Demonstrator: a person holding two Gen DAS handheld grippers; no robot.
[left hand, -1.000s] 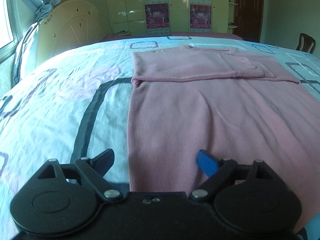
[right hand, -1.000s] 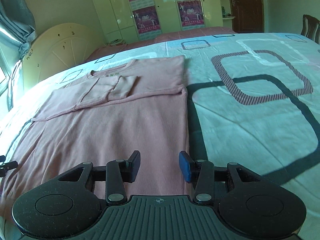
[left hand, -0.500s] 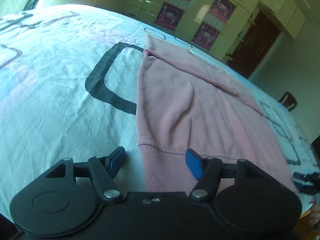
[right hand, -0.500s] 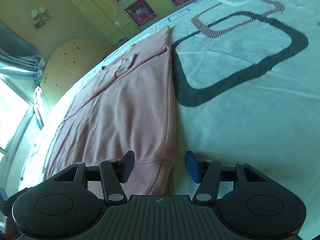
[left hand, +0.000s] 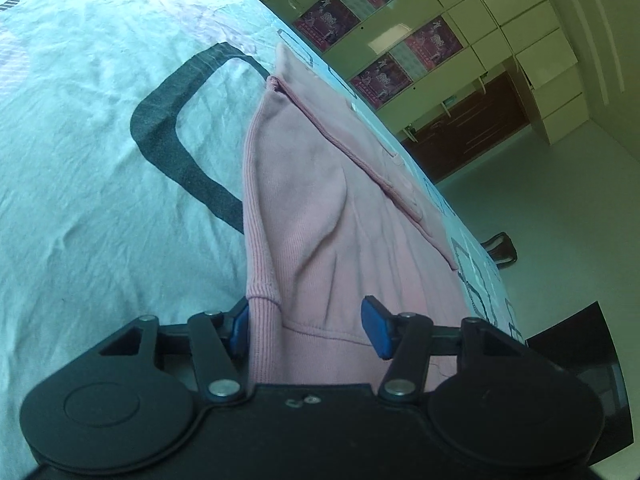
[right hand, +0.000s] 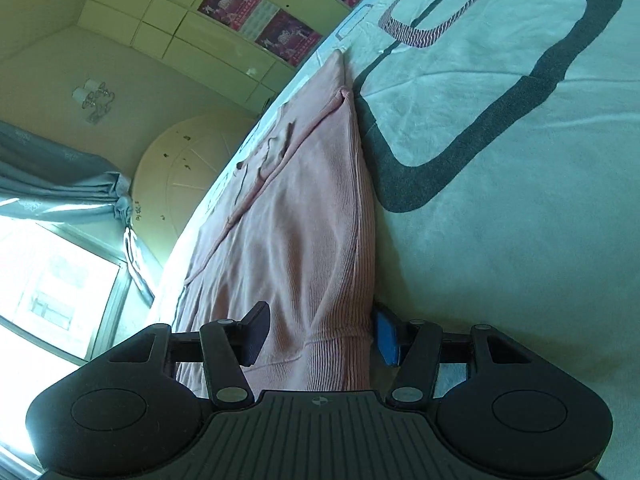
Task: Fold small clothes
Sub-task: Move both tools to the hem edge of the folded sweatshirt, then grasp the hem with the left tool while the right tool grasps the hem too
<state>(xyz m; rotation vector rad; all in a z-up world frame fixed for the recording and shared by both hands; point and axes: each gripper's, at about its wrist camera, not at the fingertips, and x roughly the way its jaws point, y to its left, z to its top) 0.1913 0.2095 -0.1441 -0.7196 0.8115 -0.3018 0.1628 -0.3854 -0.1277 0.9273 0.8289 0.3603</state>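
The pink sweater [left hand: 320, 208] lay flat on the patterned bedspread [left hand: 100, 160], wardrobe [left hand: 400, 40] beyond it, with the left gripper [left hand: 308, 326] closing and right gripper [right hand: 320, 334] spread, each straddling a hem corner, neither pinching.

From my end I'm seeing a pink sweater [left hand: 320, 216] in soft ribbed knit, matt, with a tighter ribbed hem. The bedsheet [left hand: 88, 168] is looking like thin, crinkly, slightly fuzzy cloth. The left gripper [left hand: 306, 330] is showing matt black plastic, shiny metal rivets and blue rubbery pads [left hand: 376, 332]. The wardrobe doors [right hand: 224, 56] are gleaming glossy.
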